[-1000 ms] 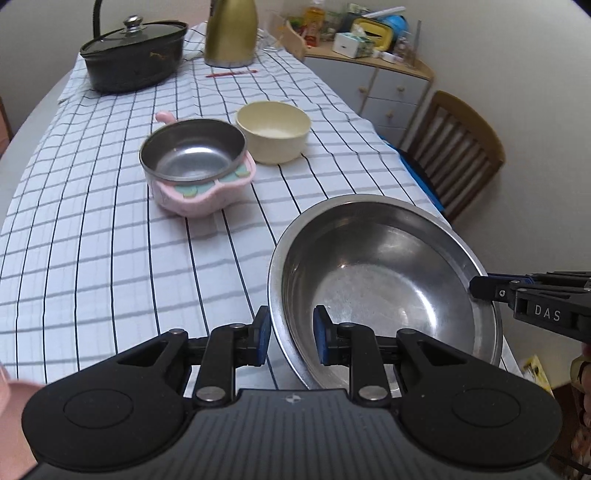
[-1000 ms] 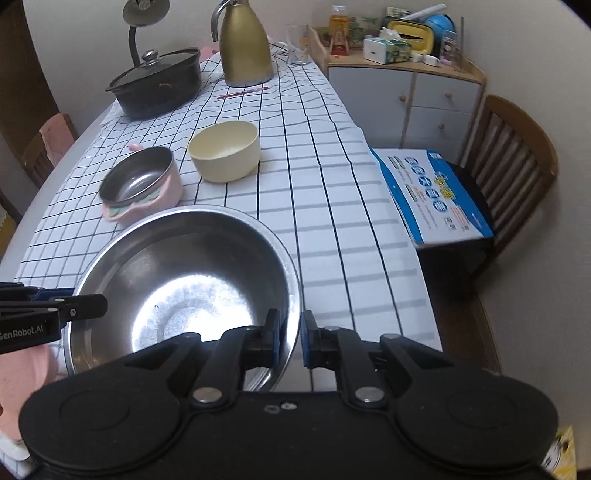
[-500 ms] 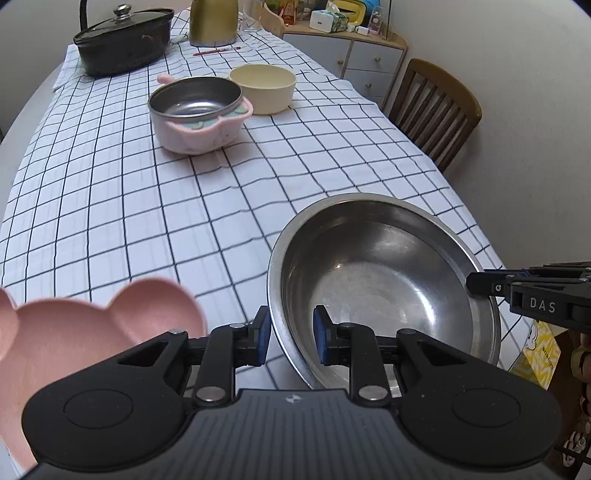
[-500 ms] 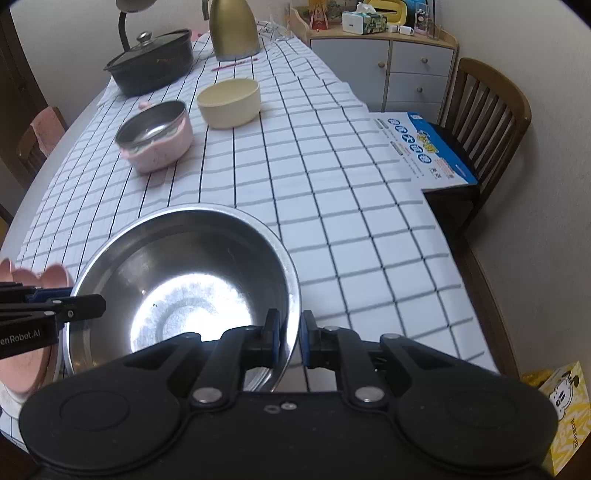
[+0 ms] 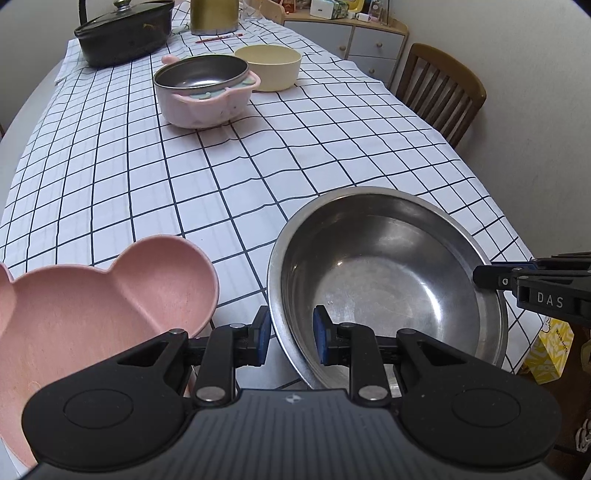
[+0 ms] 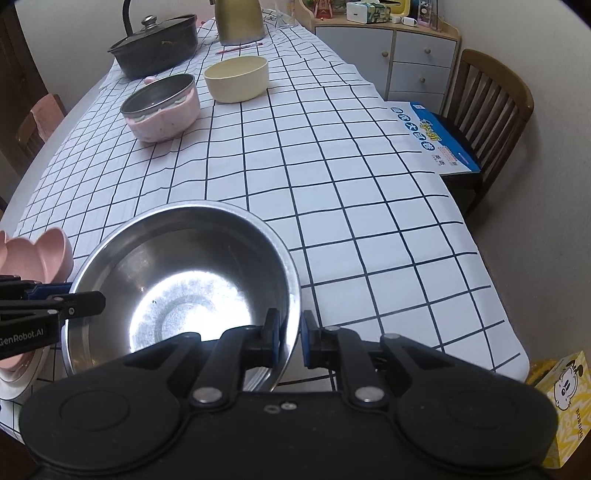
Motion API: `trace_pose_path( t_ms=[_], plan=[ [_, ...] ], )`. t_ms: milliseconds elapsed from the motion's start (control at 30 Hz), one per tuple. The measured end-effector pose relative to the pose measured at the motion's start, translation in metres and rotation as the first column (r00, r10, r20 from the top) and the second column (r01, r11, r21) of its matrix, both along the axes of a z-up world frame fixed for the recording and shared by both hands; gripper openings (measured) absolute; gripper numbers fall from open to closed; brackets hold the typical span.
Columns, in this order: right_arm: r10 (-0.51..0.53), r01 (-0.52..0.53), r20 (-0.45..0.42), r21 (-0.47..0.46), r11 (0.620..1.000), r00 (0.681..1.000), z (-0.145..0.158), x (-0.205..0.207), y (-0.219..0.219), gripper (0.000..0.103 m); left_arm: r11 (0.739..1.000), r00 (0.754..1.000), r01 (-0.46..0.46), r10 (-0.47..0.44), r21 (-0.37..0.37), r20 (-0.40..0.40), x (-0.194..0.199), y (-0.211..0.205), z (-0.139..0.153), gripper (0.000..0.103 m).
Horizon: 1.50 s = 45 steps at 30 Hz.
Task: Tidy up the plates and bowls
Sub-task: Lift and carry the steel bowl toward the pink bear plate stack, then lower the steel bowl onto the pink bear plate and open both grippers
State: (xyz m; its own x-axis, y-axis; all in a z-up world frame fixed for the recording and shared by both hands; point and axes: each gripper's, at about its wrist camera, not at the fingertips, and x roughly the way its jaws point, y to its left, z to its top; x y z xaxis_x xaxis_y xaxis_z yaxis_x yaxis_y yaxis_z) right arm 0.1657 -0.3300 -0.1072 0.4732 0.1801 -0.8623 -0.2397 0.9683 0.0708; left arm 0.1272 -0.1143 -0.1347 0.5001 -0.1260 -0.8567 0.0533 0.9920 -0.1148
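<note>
A large steel bowl hangs between both grippers near the table's front end. My left gripper is shut on the bowl's left rim, one blue pad inside and one outside. On the opposite rim my right gripper is shut the same way; its tips show in the left wrist view. A pink bear-shaped plate lies just left of the bowl. Farther up the table stand a pink bowl with a steel insert and a cream bowl.
A black lidded pot and a gold kettle stand at the far end of the checked tablecloth. A wooden chair with a blue booklet is on the right. A yellow tissue box sits below the table's corner.
Both grippers have carried the steel bowl back toward the near end of the table and lower. The pink bear plate has come into view on the left.
</note>
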Motion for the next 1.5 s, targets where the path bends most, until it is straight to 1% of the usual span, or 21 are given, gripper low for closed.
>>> trace_pose_path(
  t_ms=[333,600,800,900,1000,1033,1067,1100,1133,1167,1333,1400,1433,1467,1500],
  plan=[
    [-0.006,0.006,-0.009,0.003,1.0,1.0,-0.001,0.002,0.0,0.012,1.0,1.0,0.0,-0.001,-0.014,-0.018,0.003,0.002,-0.003,0.024],
    [-0.005,0.005,-0.02,-0.003,1.0,1.0,0.001,0.002,-0.001,0.02,1.0,1.0,-0.009,0.009,-0.008,-0.015,0.001,0.008,0.0,0.024],
    [0.001,-0.001,0.007,0.013,1.0,1.0,0.015,-0.003,-0.002,0.022,1.0,1.0,0.003,-0.003,-0.009,0.012,-0.003,0.011,0.012,0.024],
    [0.018,-0.018,0.023,0.012,1.0,1.0,0.024,-0.006,0.002,0.025,1.0,0.999,0.016,-0.016,-0.012,0.035,-0.007,0.012,0.021,0.026],
    [0.031,-0.032,0.038,0.022,0.999,0.999,0.033,-0.01,0.006,0.029,1.0,0.998,0.027,-0.026,-0.012,0.06,-0.011,0.012,0.03,0.03],
    [0.033,-0.034,0.043,0.025,0.999,0.999,0.036,-0.011,0.007,0.032,0.999,0.997,0.029,-0.028,-0.015,0.069,-0.012,0.013,0.034,0.033],
    [0.036,-0.038,0.052,0.028,0.999,0.998,0.04,-0.012,0.009,0.034,0.999,0.996,0.031,-0.029,-0.018,0.078,-0.013,0.013,0.038,0.041],
    [0.038,-0.04,0.06,0.034,0.999,0.997,0.043,-0.013,0.01,0.035,0.999,0.995,0.03,-0.028,-0.02,0.091,-0.014,0.013,0.042,0.046],
    [0.041,-0.043,0.068,0.039,0.998,0.997,0.047,-0.014,0.011,0.038,0.999,0.994,0.027,-0.024,-0.021,0.105,-0.016,0.014,0.046,0.056],
    [0.042,-0.046,0.076,0.044,0.998,0.996,0.051,-0.015,0.013,0.04,0.999,0.993,0.023,-0.02,-0.022,0.12,-0.017,0.015,0.05,0.06],
    [0.057,-0.065,0.119,0.065,0.996,0.991,0.07,-0.02,0.021,0.047,0.999,0.986,0.019,-0.013,-0.039,0.169,-0.019,0.021,0.071,0.06],
    [0.066,-0.077,0.14,0.071,0.995,0.988,0.079,-0.021,0.026,0.053,0.999,0.981,0.017,-0.008,-0.044,0.192,-0.02,0.024,0.08,0.06],
    [0.068,-0.08,0.152,0.074,0.994,0.986,0.083,-0.022,0.028,0.06,0.999,0.979,0.014,-0.004,-0.047,0.205,-0.02,0.026,0.084,0.062],
    [0.068,-0.082,0.168,0.077,0.994,0.983,0.088,-0.023,0.03,0.064,0.999,0.976,0.01,0.001,-0.051,0.218,-0.02,0.027,0.089,0.065],
    [0.073,-0.088,0.18,0.078,0.993,0.981,0.092,-0.023,0.032,0.065,0.999,0.973,0.005,0.007,-0.054,0.23,-0.02,0.029,0.092,0.067]
  ],
)
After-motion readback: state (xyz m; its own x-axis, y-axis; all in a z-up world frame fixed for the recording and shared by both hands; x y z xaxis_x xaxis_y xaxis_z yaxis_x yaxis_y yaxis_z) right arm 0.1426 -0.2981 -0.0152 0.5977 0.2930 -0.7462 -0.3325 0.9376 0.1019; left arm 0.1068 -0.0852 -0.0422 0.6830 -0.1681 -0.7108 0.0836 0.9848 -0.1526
